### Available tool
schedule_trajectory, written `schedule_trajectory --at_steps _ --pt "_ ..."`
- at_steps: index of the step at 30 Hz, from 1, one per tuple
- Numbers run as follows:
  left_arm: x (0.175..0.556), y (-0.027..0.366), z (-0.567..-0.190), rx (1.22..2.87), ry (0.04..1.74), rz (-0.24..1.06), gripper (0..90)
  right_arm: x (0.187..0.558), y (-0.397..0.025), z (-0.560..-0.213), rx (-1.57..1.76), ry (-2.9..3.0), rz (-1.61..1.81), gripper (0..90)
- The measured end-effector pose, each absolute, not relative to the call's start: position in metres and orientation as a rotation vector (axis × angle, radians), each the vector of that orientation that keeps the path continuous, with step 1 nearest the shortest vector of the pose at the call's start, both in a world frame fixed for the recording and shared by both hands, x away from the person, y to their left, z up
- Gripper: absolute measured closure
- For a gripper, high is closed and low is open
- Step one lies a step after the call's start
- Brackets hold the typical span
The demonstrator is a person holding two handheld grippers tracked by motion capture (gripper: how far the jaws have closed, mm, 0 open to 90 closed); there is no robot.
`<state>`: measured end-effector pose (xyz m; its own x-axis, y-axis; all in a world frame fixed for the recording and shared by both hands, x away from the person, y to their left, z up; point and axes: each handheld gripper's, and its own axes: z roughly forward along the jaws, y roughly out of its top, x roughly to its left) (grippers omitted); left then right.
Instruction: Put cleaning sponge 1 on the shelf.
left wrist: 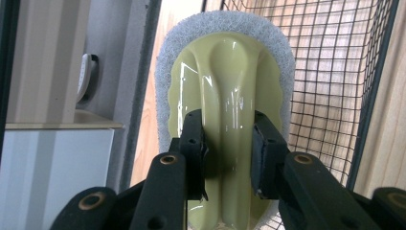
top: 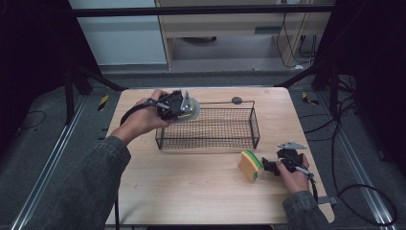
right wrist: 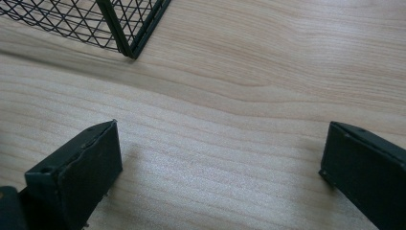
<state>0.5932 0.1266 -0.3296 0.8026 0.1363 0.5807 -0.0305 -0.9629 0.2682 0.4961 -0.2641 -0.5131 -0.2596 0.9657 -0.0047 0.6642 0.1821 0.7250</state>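
Black jaws of the left gripper (left wrist: 225, 148) are clamped on the smooth green handle of a scrubber (left wrist: 225, 81), whose white pad rims it. Seen from the high view, that gripper (top: 184, 109) holds the scrubber (top: 192, 108) at the basket's (top: 253, 125) left end, about level with the rim and not yet down inside. Right of the basket's near corner, the right gripper (top: 266, 166) rests low on the table (top: 191, 187) with its jaws wide apart and nothing between them; a yellow-and-green sponge (top: 250, 165) stands just beside its tips, on the basket side.

As I judge it, the work is packing both cleaning things into the basket. None is in yet: the scrubber is nearly there and needs lowering and release, while the sponge waits to be gripped and carried over.
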Motion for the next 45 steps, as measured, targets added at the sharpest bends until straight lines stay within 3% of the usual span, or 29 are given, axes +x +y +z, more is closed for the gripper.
schedule_trajectory --at_steps 45 --pt "0.604 0.135 -0.376 2.822 0.094 0.755 70.2 0.496 -0.263 -0.513 1.531 1.992 0.845 0.6"
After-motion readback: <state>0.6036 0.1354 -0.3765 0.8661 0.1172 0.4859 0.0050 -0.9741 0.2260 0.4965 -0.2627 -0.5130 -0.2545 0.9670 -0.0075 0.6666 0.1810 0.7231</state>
